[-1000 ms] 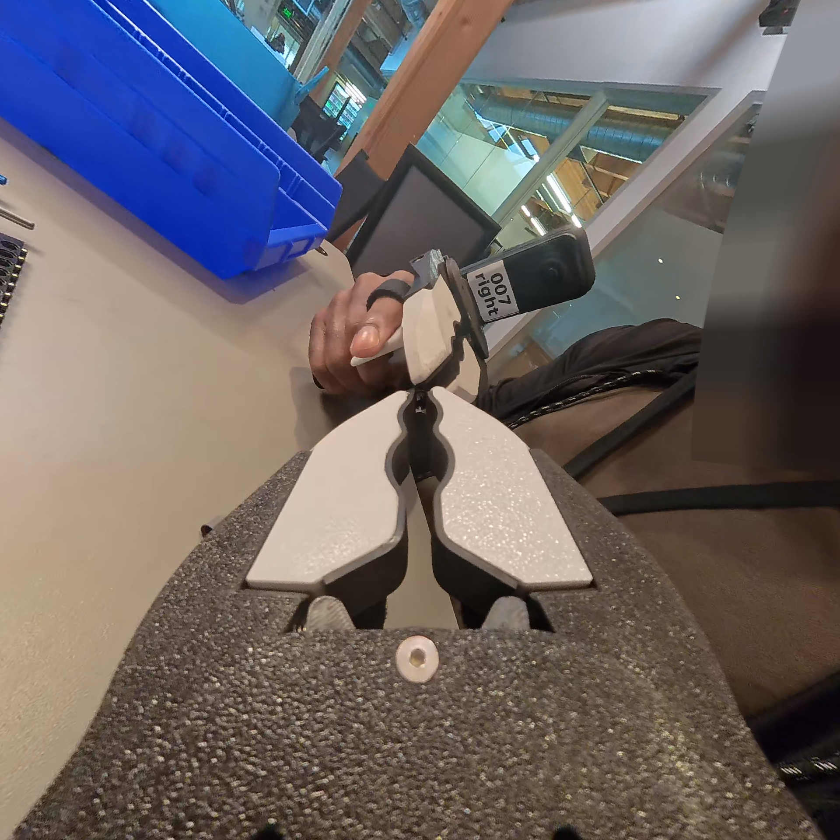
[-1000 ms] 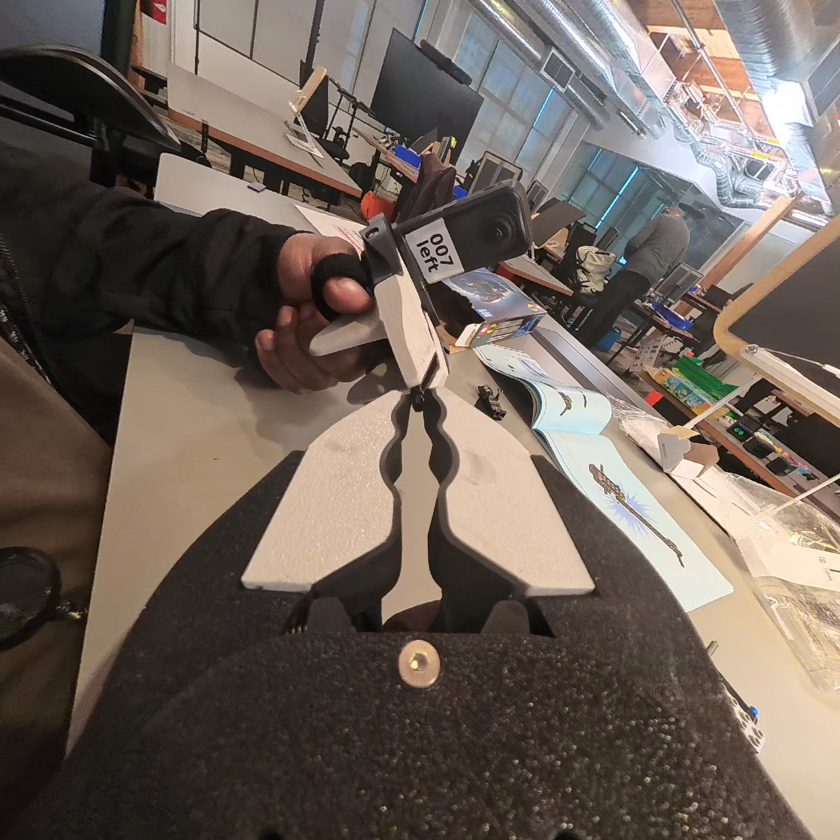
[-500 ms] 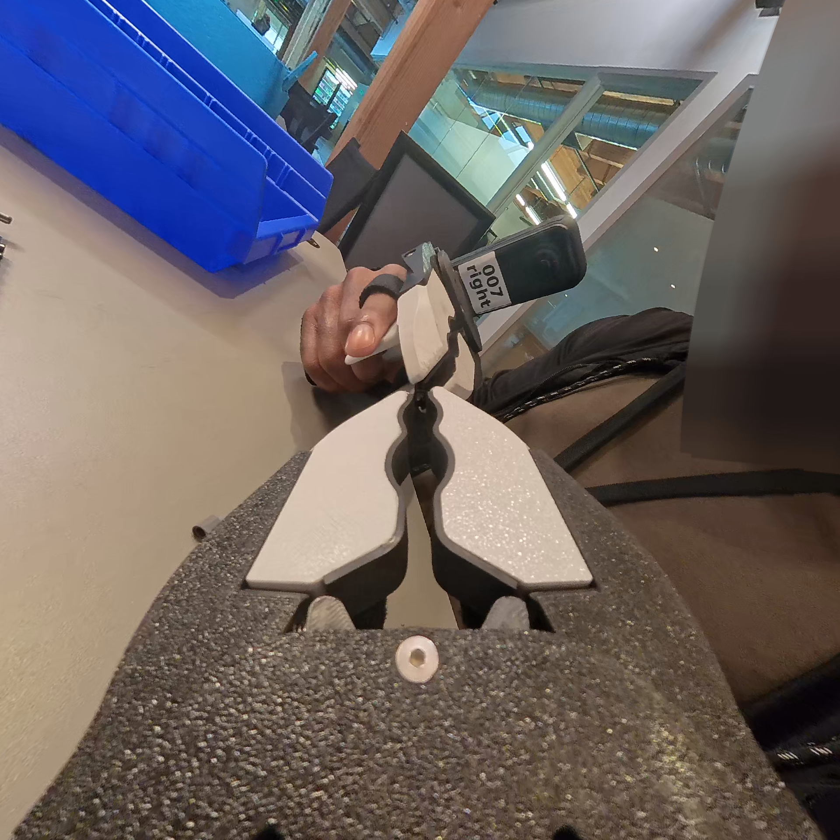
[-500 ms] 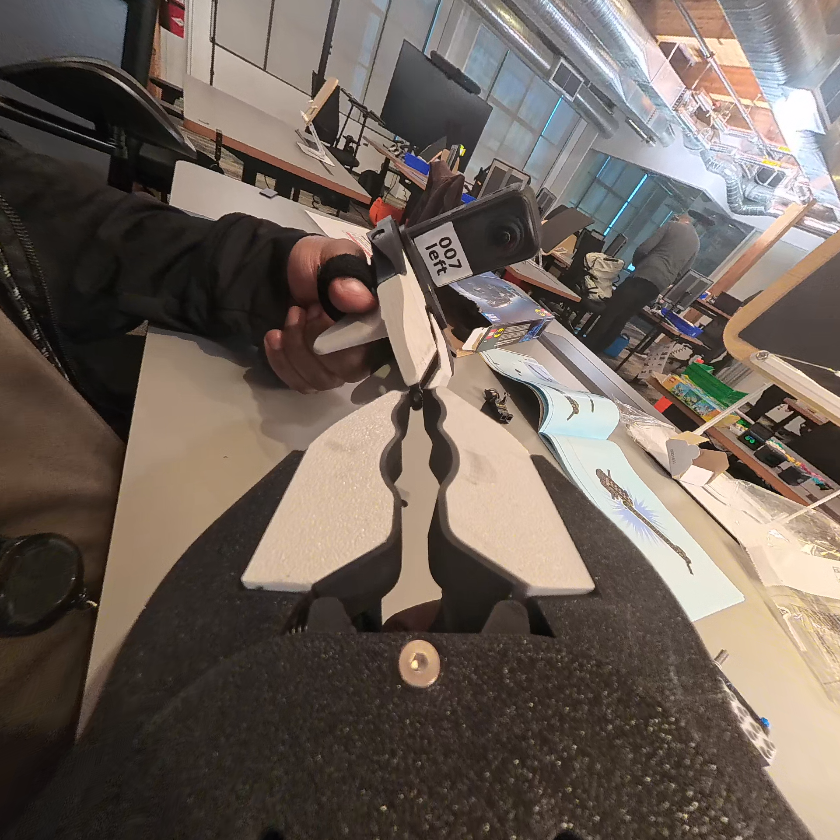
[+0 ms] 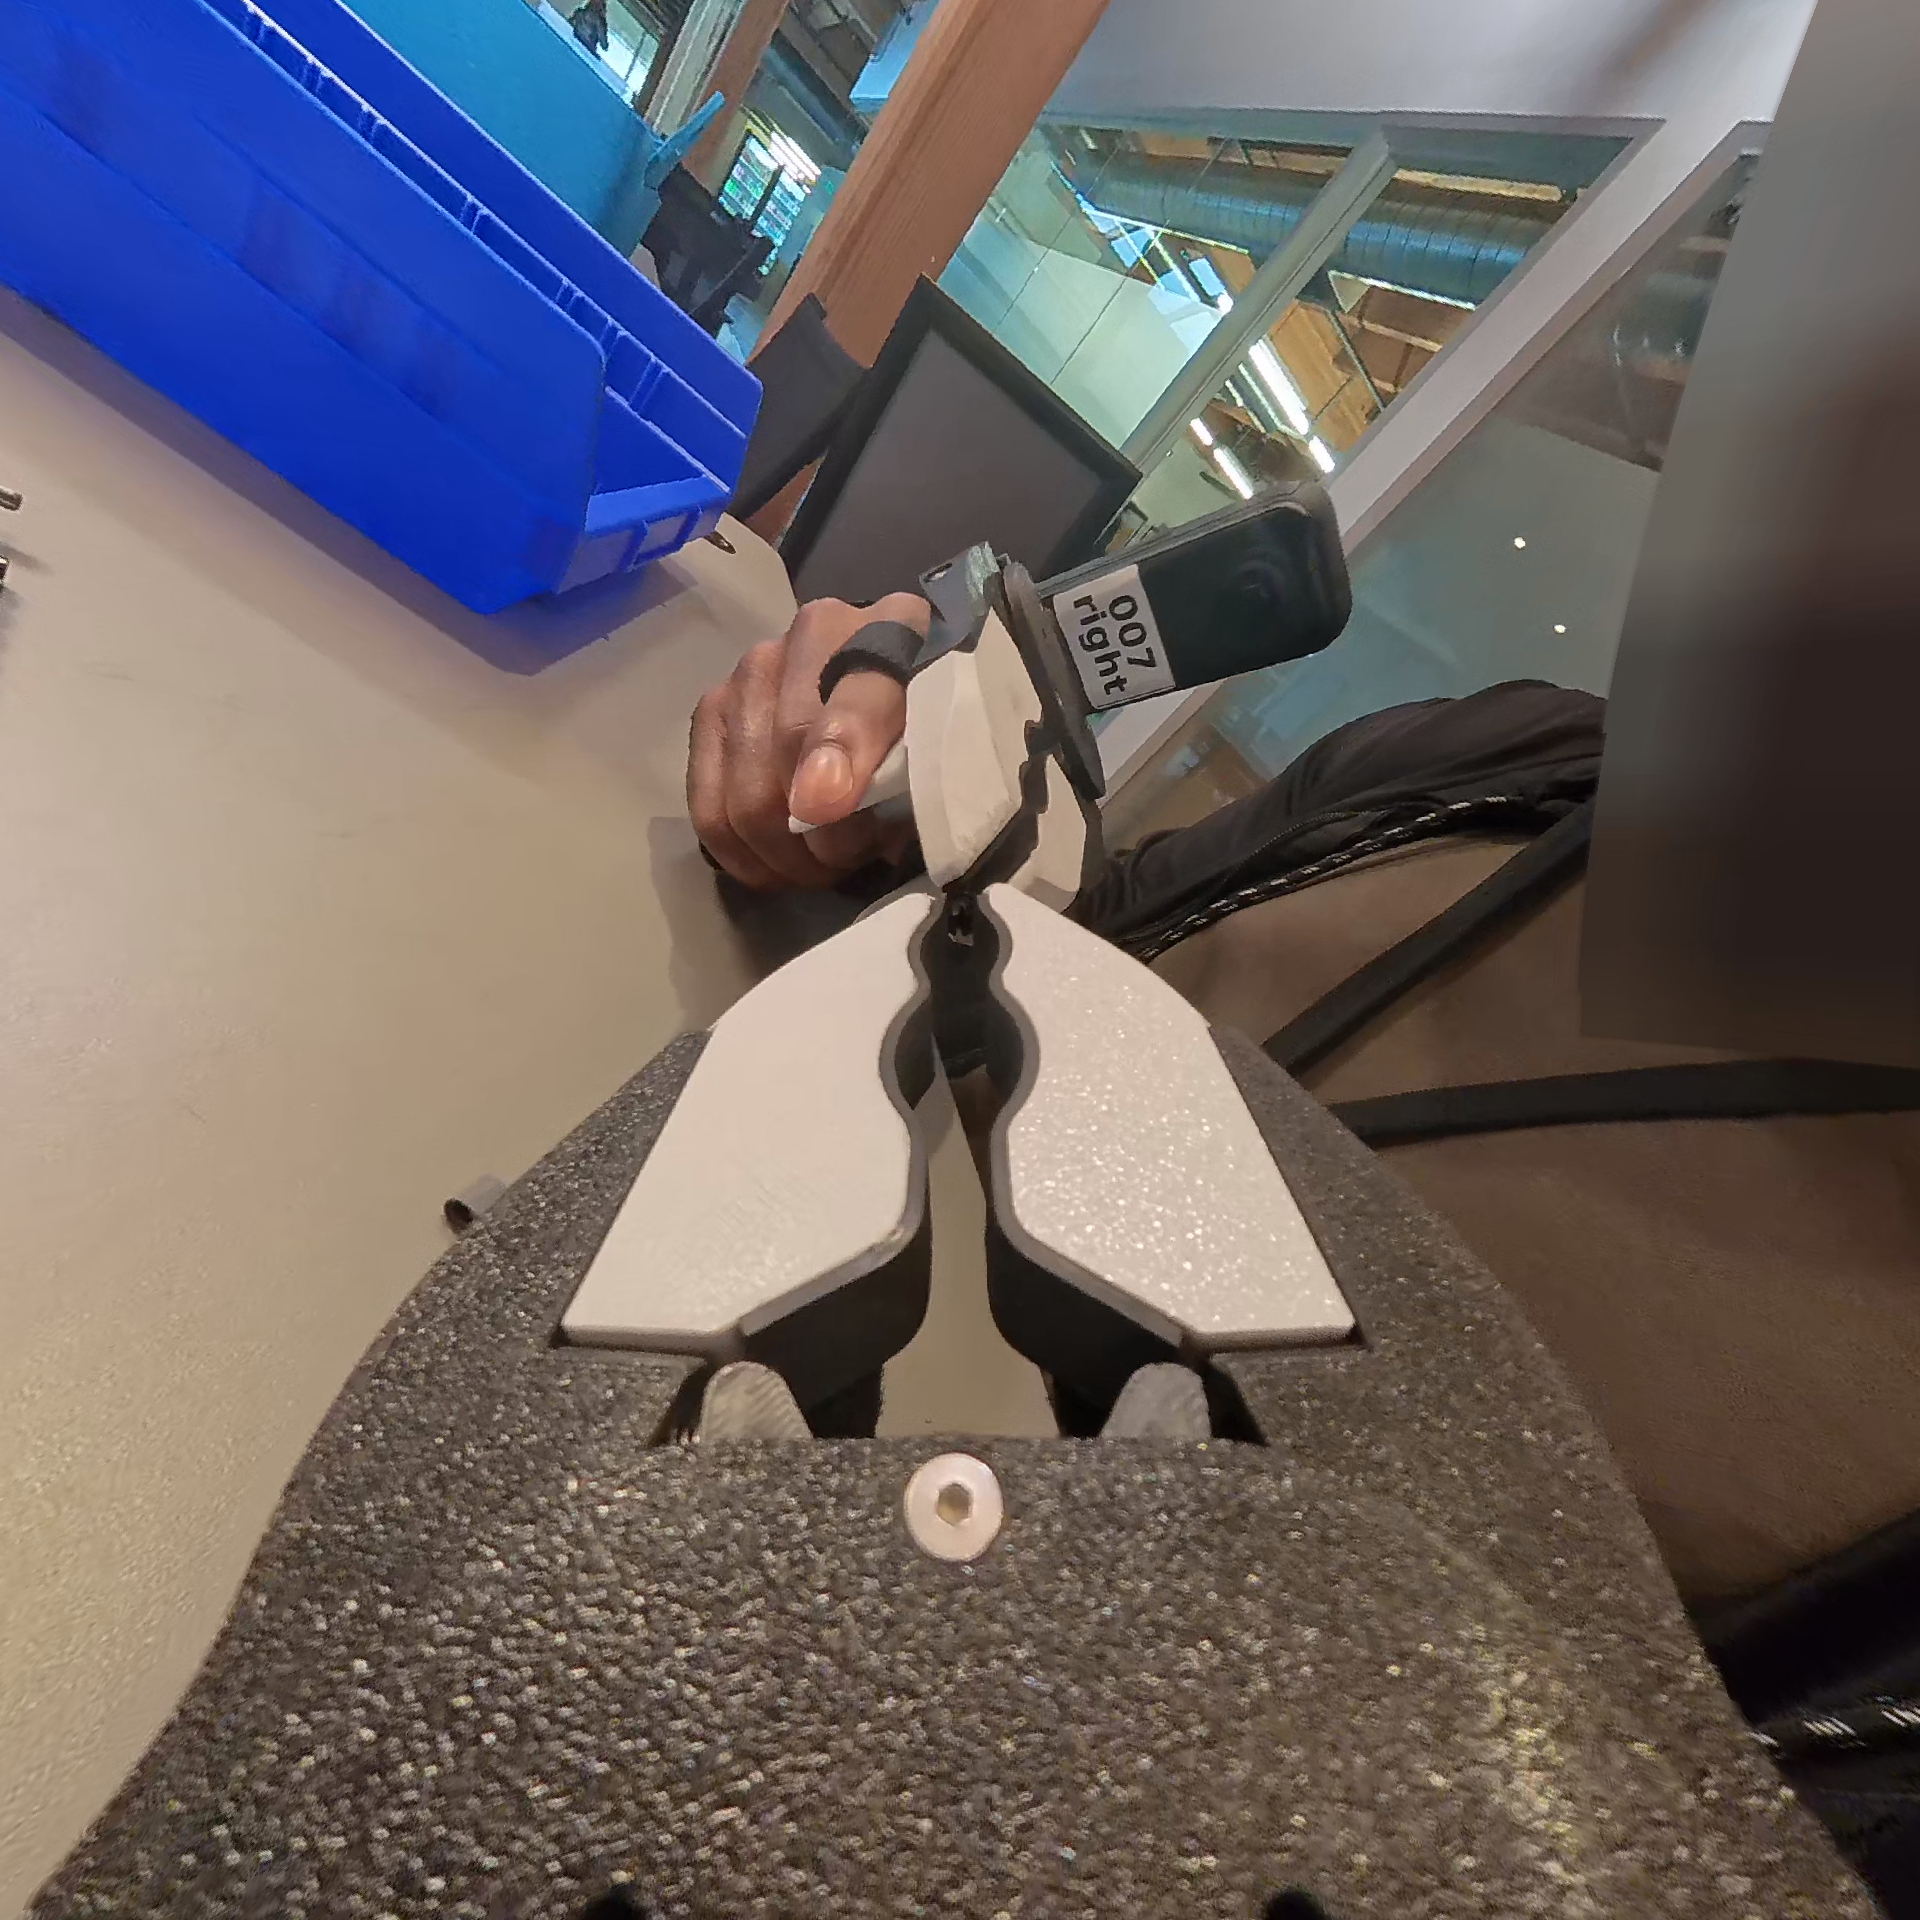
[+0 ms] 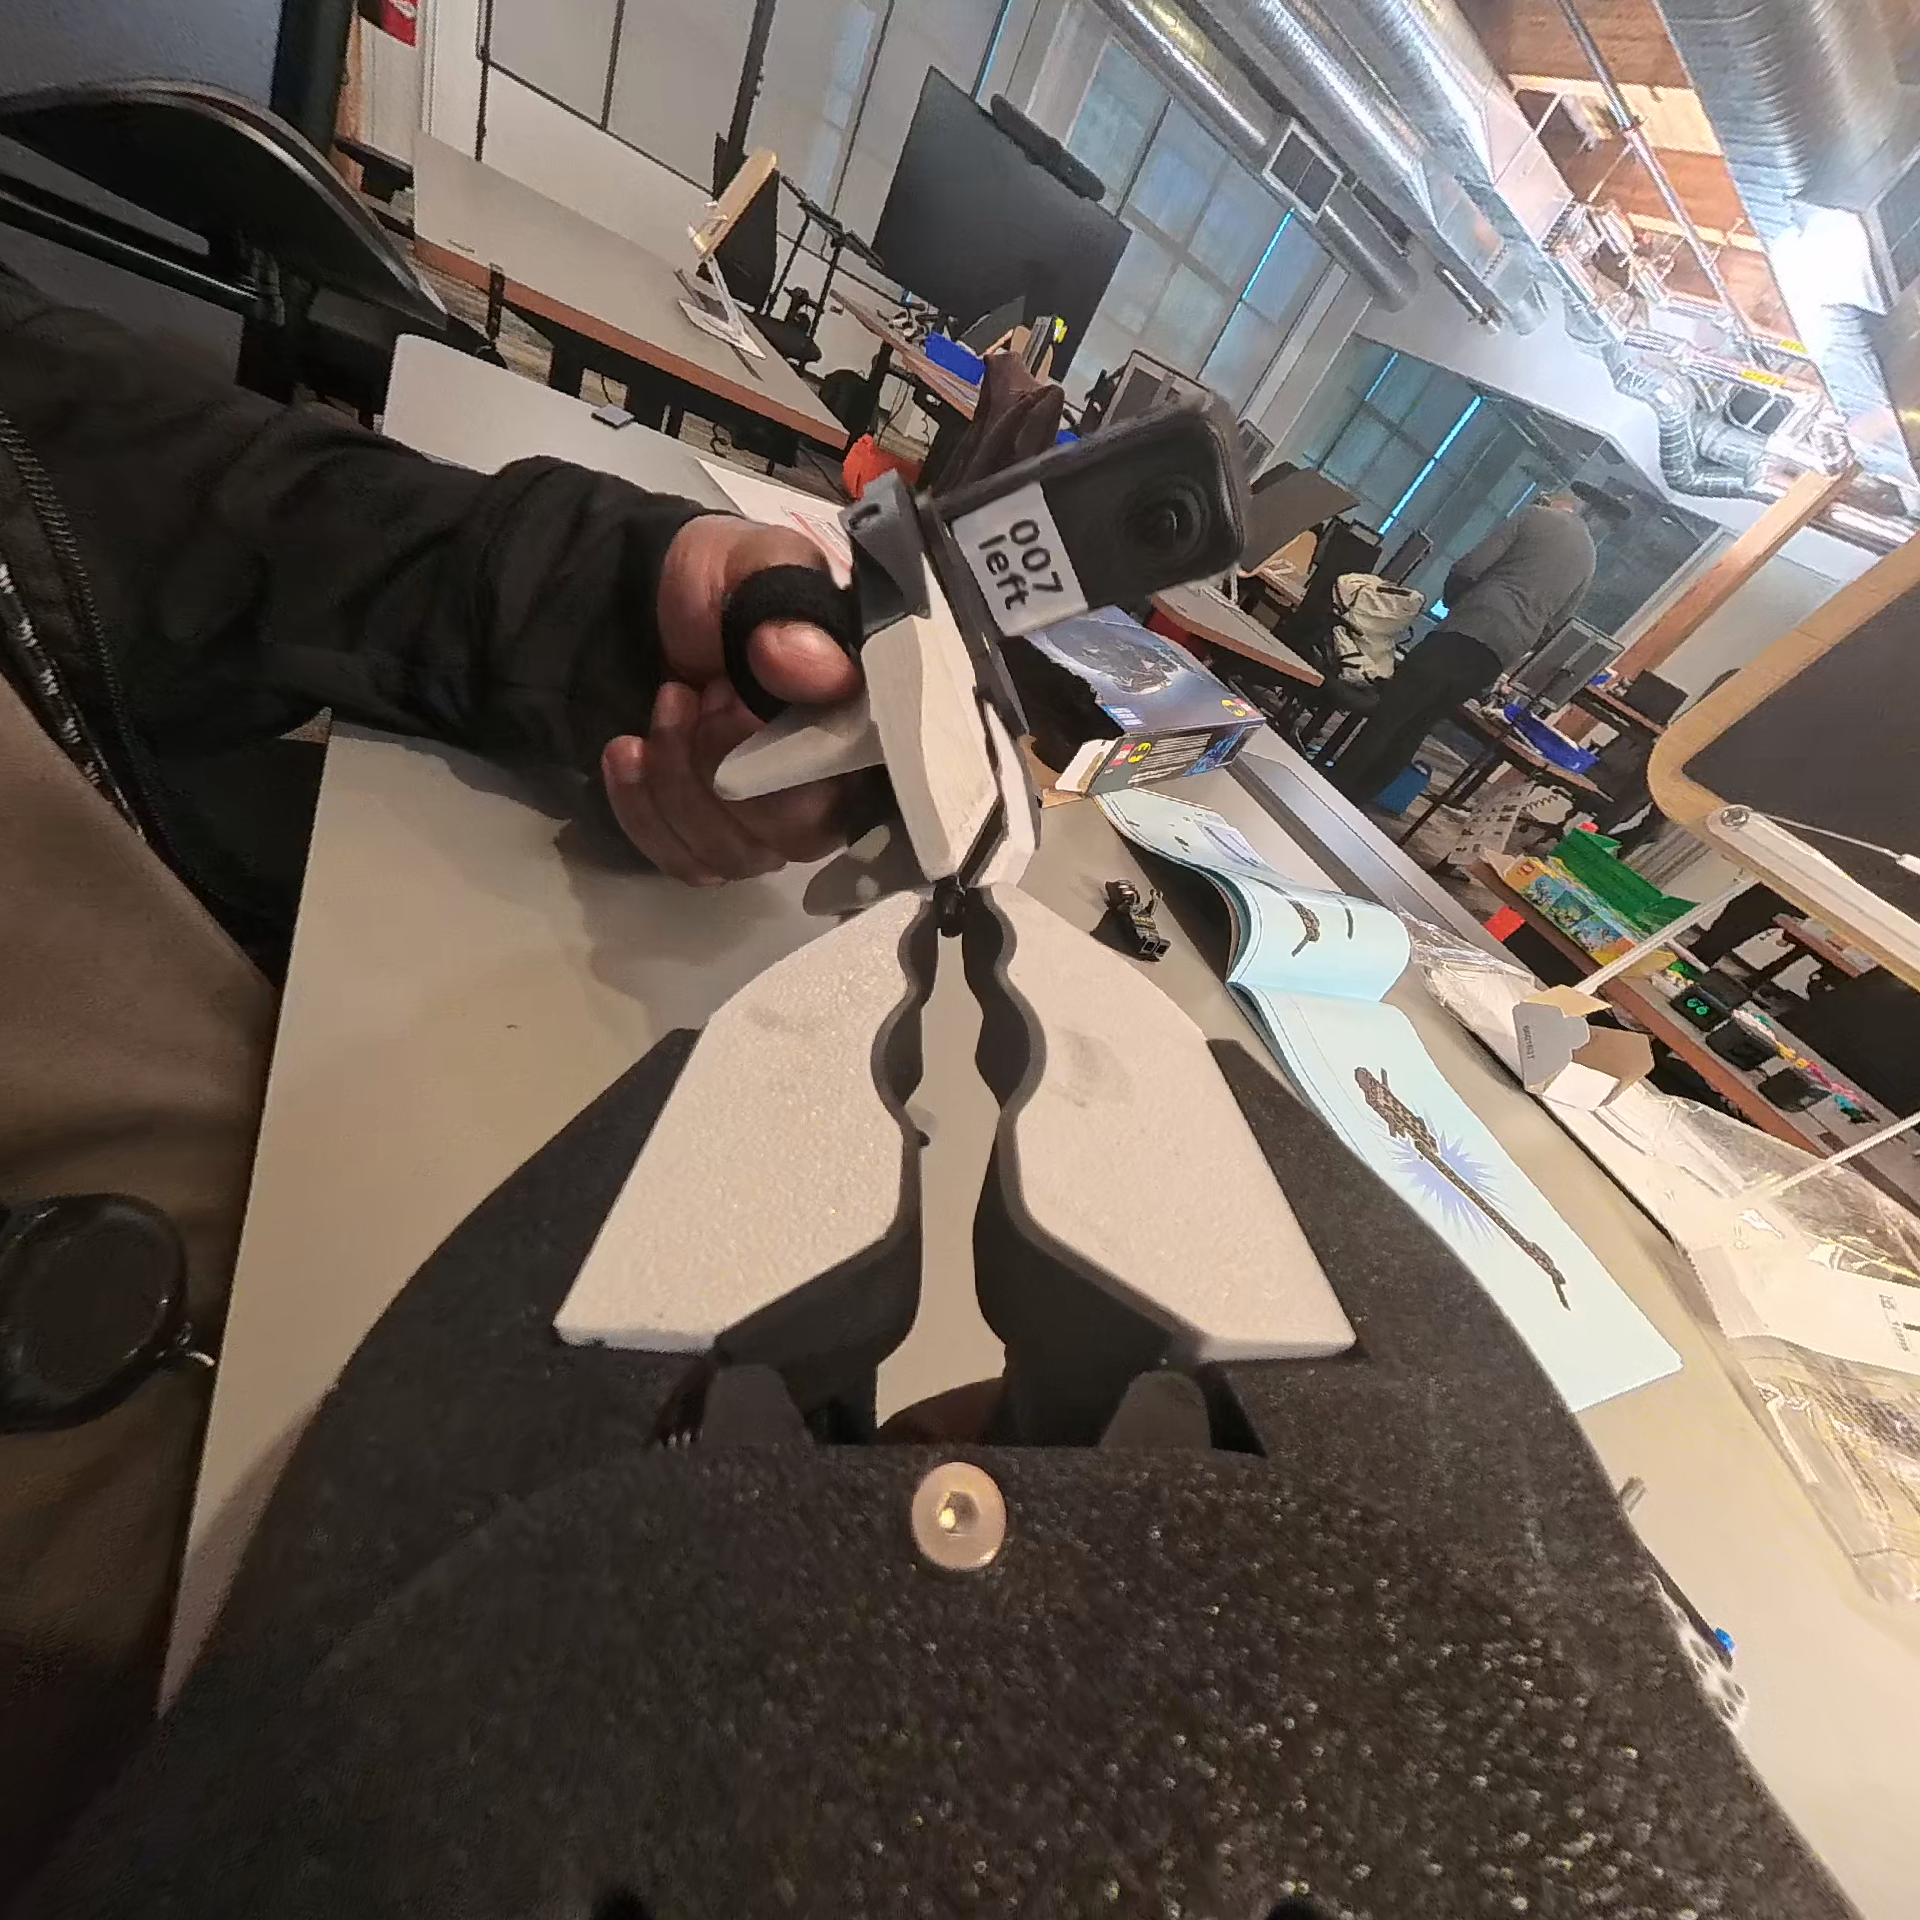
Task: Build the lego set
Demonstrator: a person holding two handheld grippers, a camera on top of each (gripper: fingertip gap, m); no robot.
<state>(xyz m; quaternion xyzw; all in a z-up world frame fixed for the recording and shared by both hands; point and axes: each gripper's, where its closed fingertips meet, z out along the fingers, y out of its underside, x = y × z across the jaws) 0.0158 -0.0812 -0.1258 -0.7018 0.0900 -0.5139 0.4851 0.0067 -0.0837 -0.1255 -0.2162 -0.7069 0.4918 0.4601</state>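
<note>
Both grippers, left (image 5: 957,914) and right (image 6: 948,906), meet tip to tip above the desk (image 5: 208,935), fingers narrowed onto one small black piece (image 6: 948,902).

So the two grippers meet tip to tip over the tabletop (image 6: 436,997), both sets of jaws pinching one tiny part (image 6: 948,914) between them. From the right gripper (image 6: 951,935), the left gripper (image 6: 971,883) sits straight ahead, a hand (image 6: 717,727) behind it. Off to the right a small figure (image 6: 1138,925) lies on the tabletop, then an open booklet (image 6: 1382,1039), with a box (image 6: 1153,727) behind. From the left gripper's side, a bin (image 5: 343,312) sits far left and a monitor (image 5: 956,468) stands behind the right gripper (image 5: 971,894).
</note>
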